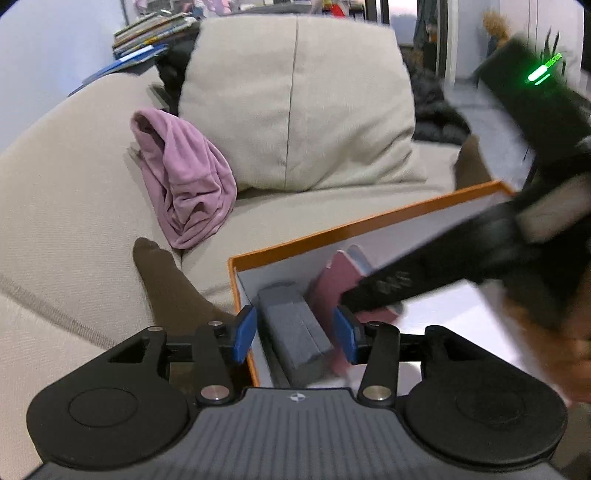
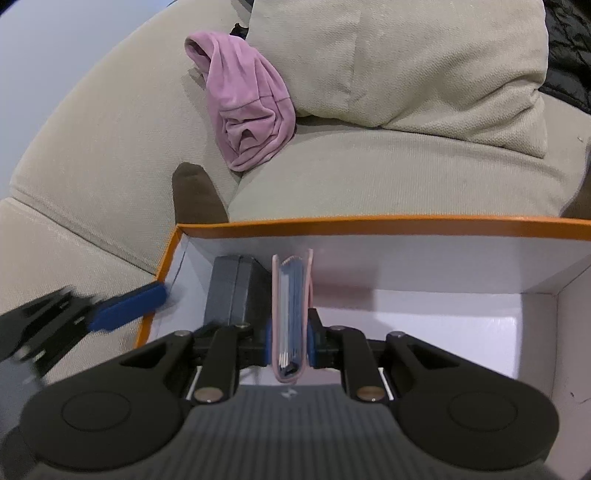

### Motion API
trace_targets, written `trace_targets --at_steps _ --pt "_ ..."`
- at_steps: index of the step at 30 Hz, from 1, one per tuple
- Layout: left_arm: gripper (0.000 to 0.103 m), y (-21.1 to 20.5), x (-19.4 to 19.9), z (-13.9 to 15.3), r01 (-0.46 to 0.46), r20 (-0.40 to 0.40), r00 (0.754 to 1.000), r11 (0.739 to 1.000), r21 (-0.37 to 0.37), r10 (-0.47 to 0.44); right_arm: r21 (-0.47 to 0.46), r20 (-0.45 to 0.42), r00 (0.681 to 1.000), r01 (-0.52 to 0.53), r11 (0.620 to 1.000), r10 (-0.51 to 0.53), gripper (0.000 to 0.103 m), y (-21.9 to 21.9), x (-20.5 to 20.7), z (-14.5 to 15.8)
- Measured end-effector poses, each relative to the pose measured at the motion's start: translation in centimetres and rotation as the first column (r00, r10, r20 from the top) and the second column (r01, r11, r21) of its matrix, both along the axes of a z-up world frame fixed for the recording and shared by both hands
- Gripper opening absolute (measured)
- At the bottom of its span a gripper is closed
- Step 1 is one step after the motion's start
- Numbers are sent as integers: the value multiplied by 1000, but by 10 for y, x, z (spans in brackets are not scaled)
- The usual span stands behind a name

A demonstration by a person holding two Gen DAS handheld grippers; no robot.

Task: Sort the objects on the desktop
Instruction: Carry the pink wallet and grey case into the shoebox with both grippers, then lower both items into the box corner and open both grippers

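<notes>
An orange-rimmed box with white inside stands against a beige sofa. In it a dark grey case stands at the left end. My right gripper is shut on a pink booklet with blue pages, held upright inside the box beside the grey case. In the left wrist view my left gripper is open, its blue pads on either side of the box's left wall and the grey case. The pink booklet and the right gripper's black body show to its right.
A pink cloth lies on the sofa beside a beige cushion. A dark brown sock-like piece lies by the box's far left corner. Books are stacked behind the sofa. Dark clothing lies right of the cushion.
</notes>
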State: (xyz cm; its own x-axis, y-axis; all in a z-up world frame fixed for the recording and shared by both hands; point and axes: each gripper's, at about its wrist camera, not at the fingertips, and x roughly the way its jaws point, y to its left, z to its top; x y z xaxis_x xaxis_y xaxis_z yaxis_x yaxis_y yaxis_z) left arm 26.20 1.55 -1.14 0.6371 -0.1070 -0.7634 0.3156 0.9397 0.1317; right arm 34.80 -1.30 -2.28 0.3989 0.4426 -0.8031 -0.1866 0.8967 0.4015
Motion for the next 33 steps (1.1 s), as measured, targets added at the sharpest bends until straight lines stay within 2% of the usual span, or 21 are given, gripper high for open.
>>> trace_targets --at_steps 1,2,5,8,9,11,12,13,15,19,24,27,31,33 --pt "70 5 -6 5 -6 4 1000 1000 -5 6 -12 4 1000 -2 1000 2 18 4 0 1" --pt "71 11 -13 9 -13 20 1000 1000 -4 13 -16 6 1000 -5 1000 5 18 7 0 1" --pt "71 26 -26 12 -41 -1 999 999 -14 41 -24 24 1000 -19 1000 20 21 18 -2 2" --pt "70 43 -33 5 -92 -78 993 991 -102 84 21 2 999 -38 999 38 30 24 -1 0" --pt "67 48 -34 1 -113 -102 990 985 -131 100 34 -3 999 -45 998 45 31 25 -1 0" --pt "52 56 -36 -8 -148 -149 981 972 -185 121 38 1 998 -65 997 65 34 28 -3 1" --pt "49 60 -36 -13 -164 -166 977 965 -203 131 34 11 997 -78 996 78 35 29 -5 2" --pt "42 63 -36 -18 -183 -182 973 959 -218 144 30 22 995 -94 995 93 39 30 -7 3" --pt "39 67 -37 -25 -200 -208 966 949 -242 151 23 41 990 -136 990 135 49 33 -11 6" --pt "32 73 -36 -36 -204 -248 960 927 -314 127 -40 75 971 -225 973 228 59 45 -22 2" --pt "23 75 -40 -41 -206 -228 964 929 -307 139 -184 109 937 -310 933 333 59 65 -34 -9" --pt "23 75 -42 -42 -184 -227 967 929 -321 113 -261 142 917 -329 908 373 48 70 -41 -15" --pt "22 70 -48 -41 -177 -210 970 943 -281 120 -279 161 908 -334 900 387 48 70 -40 -19" --pt "22 71 -48 -40 -186 -214 969 938 -293 125 -290 167 901 -343 894 400 48 71 -40 -19"
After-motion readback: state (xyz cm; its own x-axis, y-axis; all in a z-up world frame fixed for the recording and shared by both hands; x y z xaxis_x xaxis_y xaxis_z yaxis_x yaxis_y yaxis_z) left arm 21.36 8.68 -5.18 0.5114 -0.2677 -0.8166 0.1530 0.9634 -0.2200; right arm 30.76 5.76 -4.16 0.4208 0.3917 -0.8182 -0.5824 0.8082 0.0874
